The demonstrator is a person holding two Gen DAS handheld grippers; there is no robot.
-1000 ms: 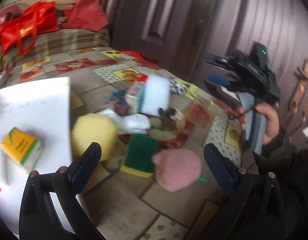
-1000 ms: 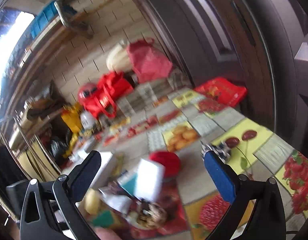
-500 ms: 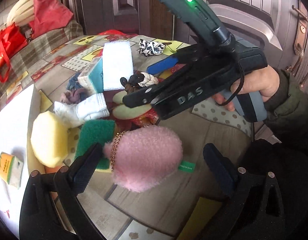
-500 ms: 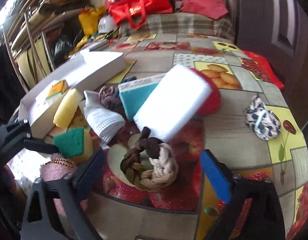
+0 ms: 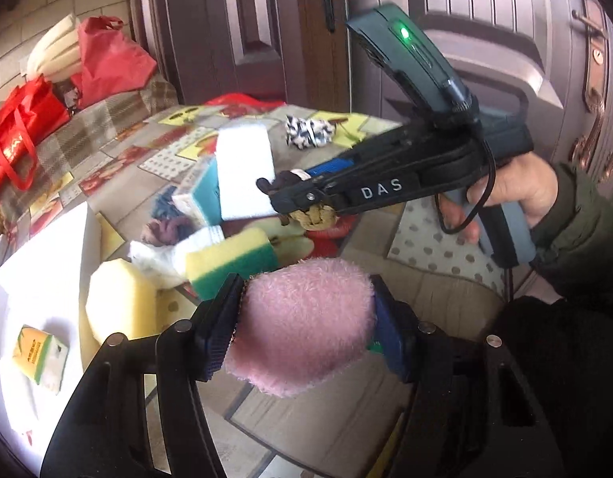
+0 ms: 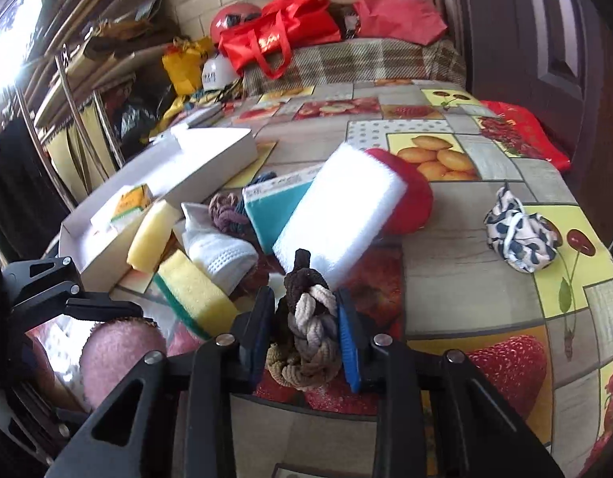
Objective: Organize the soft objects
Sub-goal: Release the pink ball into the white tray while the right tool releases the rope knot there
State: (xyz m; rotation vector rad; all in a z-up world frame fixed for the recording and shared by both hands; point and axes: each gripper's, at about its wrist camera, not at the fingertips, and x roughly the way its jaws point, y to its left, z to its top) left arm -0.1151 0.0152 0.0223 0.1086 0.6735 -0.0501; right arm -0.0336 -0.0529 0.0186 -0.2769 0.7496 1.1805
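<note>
The left tongs (image 5: 306, 324) are closing on the pink plush pouch (image 5: 302, 322), whose fuzzy sides already bulge against both pads, so it sits squarely between them just above the desk (image 5: 438, 247). The right tongs (image 6: 306, 328) are clamped tight on the braided brown-and-cream hair tie (image 6: 308, 330), which stands upright in the grip with its dark end poking out ahead.

Both picks look secure, so the step in hand is probably the lift. Raise each straight up first (soft things snag), because just ahead of the right tongs the white sponge (image 6: 338, 219) leans over the tie, and the yellow-green scourer (image 5: 231, 261) lies just beyond the left tongs. The white box (image 6: 211, 159), further out to the left of both tongs, seems the likely destination; carry each item over its wall before letting go.
</note>
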